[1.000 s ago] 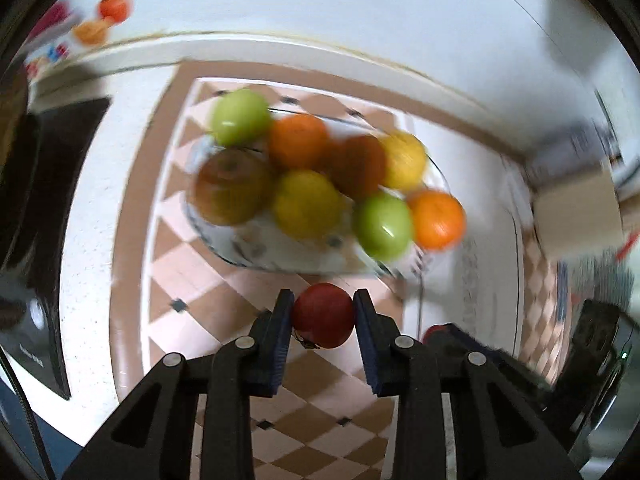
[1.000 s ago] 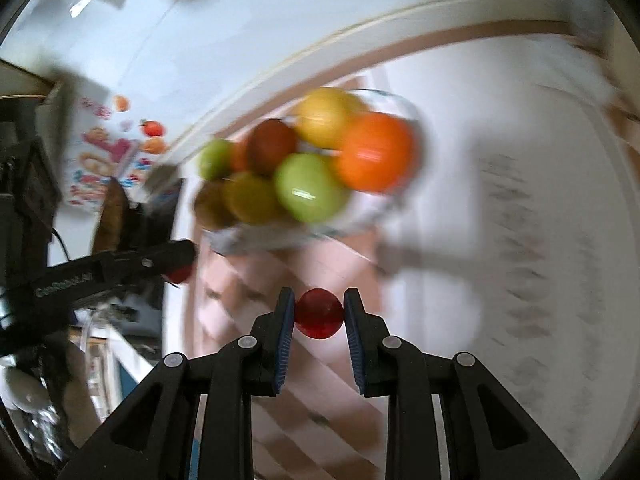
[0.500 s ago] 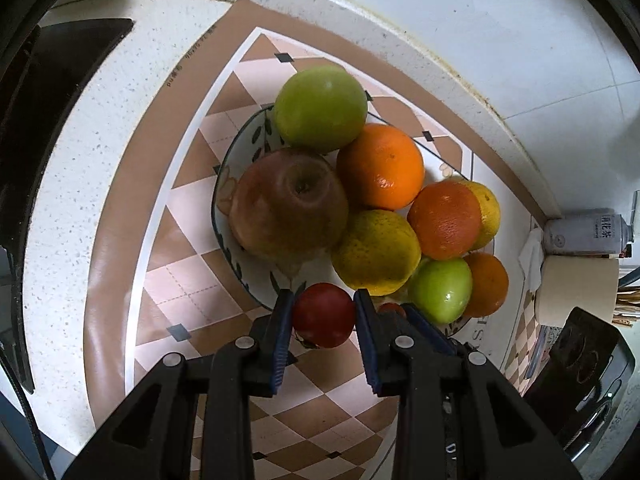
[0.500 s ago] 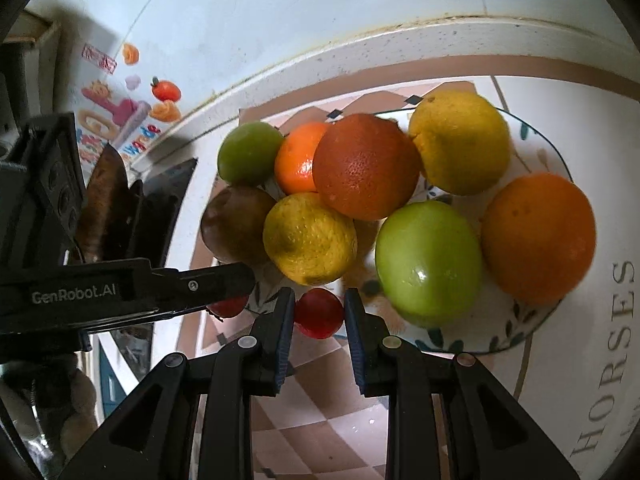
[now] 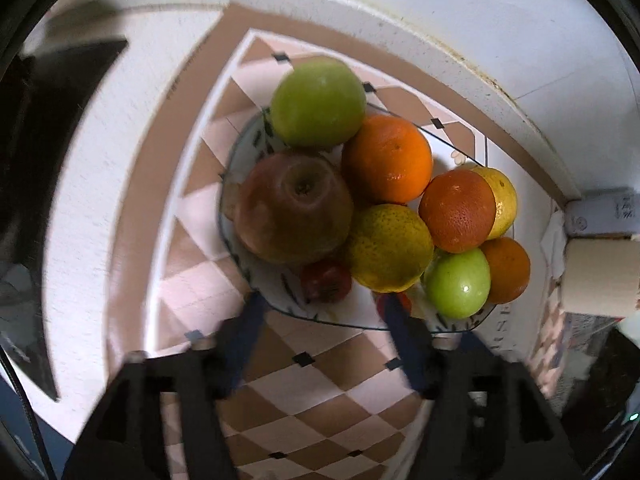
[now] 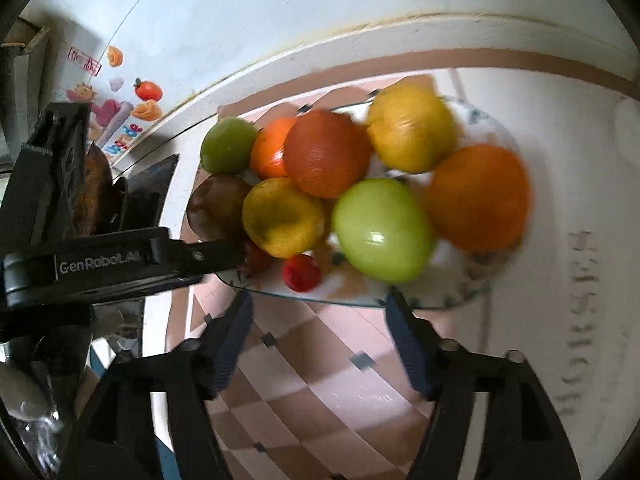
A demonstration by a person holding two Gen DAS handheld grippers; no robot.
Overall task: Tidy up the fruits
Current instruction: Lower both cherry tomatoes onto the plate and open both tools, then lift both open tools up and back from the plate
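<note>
Both grippers — left [image 5: 322,312] and right [image 6: 318,312] — stood spread wide and empty at the plate [image 6: 472,292] rim, each small red fruit [image 5: 326,282] [image 6: 301,272] lying on the plate beside the piled fruit.

The plate [image 5: 256,280] is crowded almost to its rim: the brown apple [image 5: 292,208], the green apple [image 5: 318,104], the oranges [image 5: 386,160] and the yellow citrus [image 5: 390,248] press against each other, so no gap between them admits a finger. The only bare room on it is the near edge, where two small red fruits [image 6: 301,273] lie, and in front of that the checked mat [image 5: 320,400] is free up to both gaping grippers. In the right wrist view the left gripper [image 6: 224,258] reaches in from the left and touches the plate's near-left edge, blocking that side, while a roll [image 5: 600,276] and a can [image 5: 600,216] stand well apart to the right.
</note>
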